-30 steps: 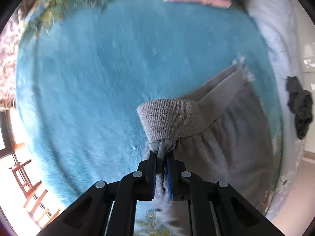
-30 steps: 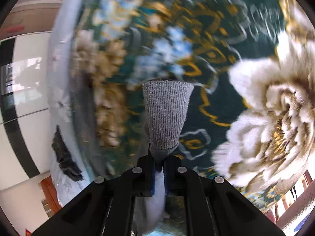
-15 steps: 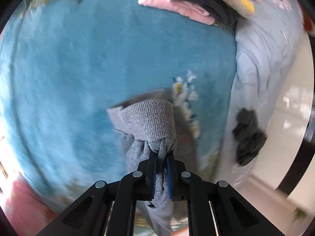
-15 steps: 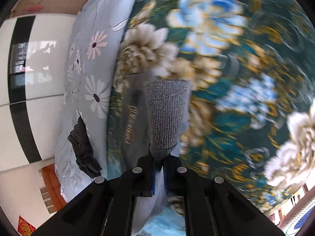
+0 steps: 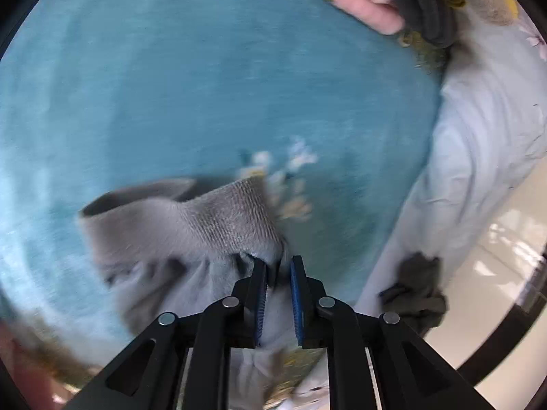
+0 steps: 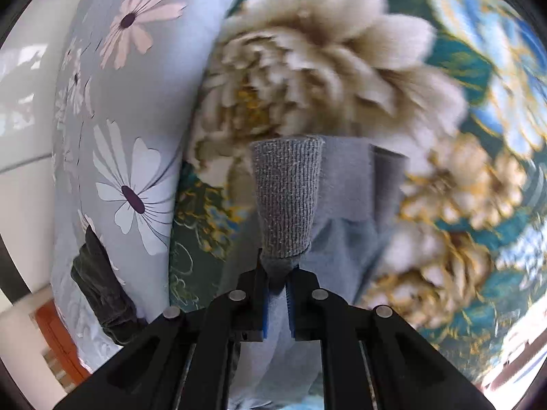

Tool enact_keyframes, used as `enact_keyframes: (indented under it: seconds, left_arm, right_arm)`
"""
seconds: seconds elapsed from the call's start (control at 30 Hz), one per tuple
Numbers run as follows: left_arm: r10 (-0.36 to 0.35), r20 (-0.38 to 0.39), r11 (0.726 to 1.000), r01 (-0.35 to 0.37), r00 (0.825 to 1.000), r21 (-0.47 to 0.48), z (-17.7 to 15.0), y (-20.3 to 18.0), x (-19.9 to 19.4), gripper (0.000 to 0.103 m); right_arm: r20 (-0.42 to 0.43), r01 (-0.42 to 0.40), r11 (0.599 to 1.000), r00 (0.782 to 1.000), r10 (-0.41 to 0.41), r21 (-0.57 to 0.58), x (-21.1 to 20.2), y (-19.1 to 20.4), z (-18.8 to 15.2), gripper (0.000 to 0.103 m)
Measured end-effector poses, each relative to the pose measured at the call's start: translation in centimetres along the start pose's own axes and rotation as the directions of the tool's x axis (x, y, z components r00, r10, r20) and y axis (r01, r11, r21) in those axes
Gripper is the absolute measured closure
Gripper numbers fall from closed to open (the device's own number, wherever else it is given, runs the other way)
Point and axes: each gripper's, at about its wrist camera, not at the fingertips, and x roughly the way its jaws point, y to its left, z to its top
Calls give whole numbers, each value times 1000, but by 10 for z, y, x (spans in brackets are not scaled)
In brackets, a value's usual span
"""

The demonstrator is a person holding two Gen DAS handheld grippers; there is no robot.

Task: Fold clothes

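Observation:
Grey sweatpants [image 5: 191, 225] with ribbed cuffs hang over a teal blanket [image 5: 171, 85]. My left gripper [image 5: 277, 266] is opening: its blue pads stand apart, and the bunched cloth between them sags to the left with a gap on its right side. In the right wrist view another ribbed cuff of the sweatpants [image 6: 287, 201] stands upright out of my right gripper [image 6: 277, 276]. Its jaws are opening too, but the cloth still fills the space between the pads. Below it lies the flowered part of the blanket [image 6: 324, 68].
A pile of pink [image 5: 359, 3] and dark clothes [image 5: 427, 7] lies at the blanket's far edge. A light-blue flowered sheet [image 5: 478, 136] [image 6: 136, 102] borders the blanket. A dark crumpled garment [image 5: 417, 290] [image 6: 99, 287] lies on the sheet. A pale floor shows beyond it.
Both grippers swept across the blanket toward the flowered sheet with the grey cloth. Their jaws, tightly shut before, have parted a little. The cuff in the left gripper has slumped leftward.

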Motion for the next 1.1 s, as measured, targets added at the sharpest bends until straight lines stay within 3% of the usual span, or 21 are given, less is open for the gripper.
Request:
enact_keyframes:
  seconds: [0.1, 0.2, 0.27, 0.33, 0.4, 0.47, 0.5, 0.67, 0.77, 0.97, 1.07, 1.1]
  left_arm:
    - [-82, -25, 995, 83, 996, 50, -2, -10, 1, 70]
    - [-117, -14, 973, 118, 993, 199, -14, -15, -17, 59]
    - [-45, 59, 949, 25, 997, 315, -24, -3, -32, 52]
    - [33, 147, 918, -88, 989, 387, -31, 18, -40, 44]
    - [94, 194, 904, -165, 977, 394, -36, 48, -39, 38]
    - [122, 143, 920, -166, 982, 356, -36, 79, -25, 35]
    - [126, 129, 926, -164, 984, 341, -35, 85, -18, 35]
    - [128, 144, 937, -167, 981, 307, -32, 92, 13, 33]
    - [166, 192, 930, -218, 967, 297, -28, 88, 28, 31]
    - [155, 237, 942, -216, 959, 256, -28, 87, 31, 30]
    - [158, 229, 953, -209, 960, 219, -26, 85, 27, 41]
    - [157, 227, 959, -203, 961, 198, -25, 84, 25, 50]
  right_arm:
    - [41, -66, 995, 997, 69, -70, -4, 11, 5, 57]
    - [93, -116, 978, 987, 133, -173, -21, 7, 3, 57]
    - [131, -93, 967, 983, 127, -237, -33, -5, -2, 57]
    - [151, -31, 969, 986, 70, -245, -34, -31, -8, 57]
    - [143, -19, 976, 988, 50, -217, -30, -62, -12, 47]
    - [101, -65, 989, 992, 79, -133, -15, -98, -14, 34]
    - [100, -86, 991, 990, 96, -102, -10, -107, -16, 34]
    - [135, -202, 979, 969, 205, -39, 4, -123, -14, 33]
    - [163, -180, 981, 968, 190, -77, 7, -110, -6, 33]
    - [158, -192, 980, 967, 198, -57, 23, -104, 5, 34]
    - [177, -174, 983, 967, 182, -59, 22, -95, 3, 37]
    - [178, -181, 982, 966, 187, -51, 21, -91, 2, 49]
